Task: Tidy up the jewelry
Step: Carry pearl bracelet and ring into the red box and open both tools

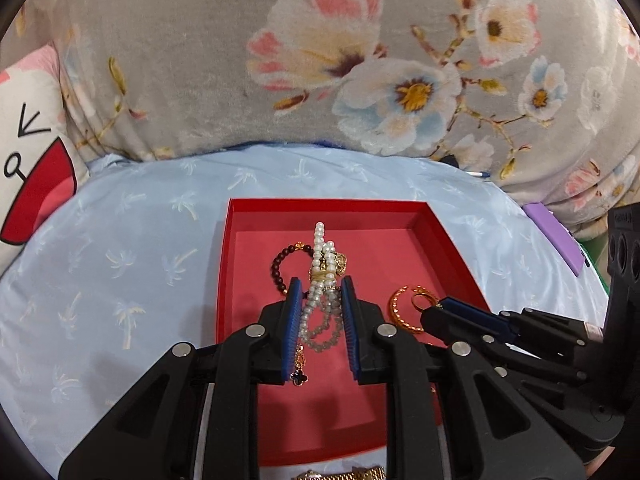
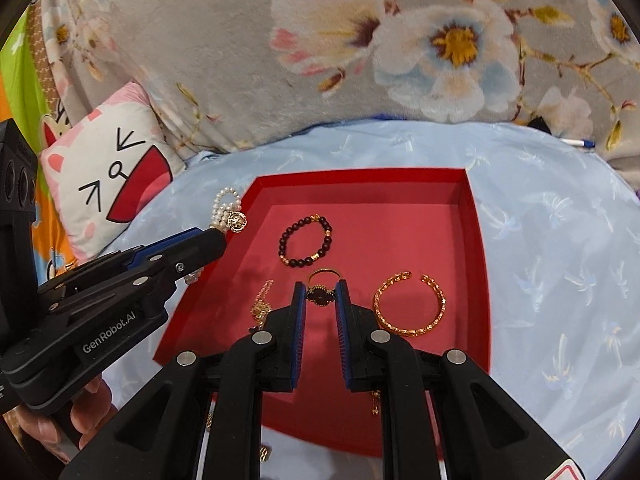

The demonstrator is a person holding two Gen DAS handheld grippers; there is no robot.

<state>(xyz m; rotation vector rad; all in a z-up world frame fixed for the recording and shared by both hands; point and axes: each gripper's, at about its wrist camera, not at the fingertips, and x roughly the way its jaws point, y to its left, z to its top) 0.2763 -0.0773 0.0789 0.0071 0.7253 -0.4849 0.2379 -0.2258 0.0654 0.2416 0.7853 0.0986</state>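
Note:
A red tray (image 1: 240, 248) (image 2: 478, 264) lies on a light blue cloth. My left gripper (image 1: 320, 286) is shut on a pearl and grey bead bracelet (image 1: 322, 264) and holds it above the tray's left side; it also shows in the right wrist view (image 2: 228, 210). My right gripper (image 2: 321, 286) is shut on a gold ring with a black clover (image 2: 320, 290), low over the tray floor. In the tray lie a dark bead bracelet (image 2: 306, 242), a gold cuff bangle (image 2: 408, 304) and a thin gold chain (image 2: 262, 306).
A floral grey blanket (image 1: 320, 60) rises behind the tray. A cartoon cushion (image 2: 112, 176) lies at the left. A purple box (image 1: 556, 236) sits at the right edge of the cloth. A gold watch band (image 1: 348, 473) lies before the tray's near edge.

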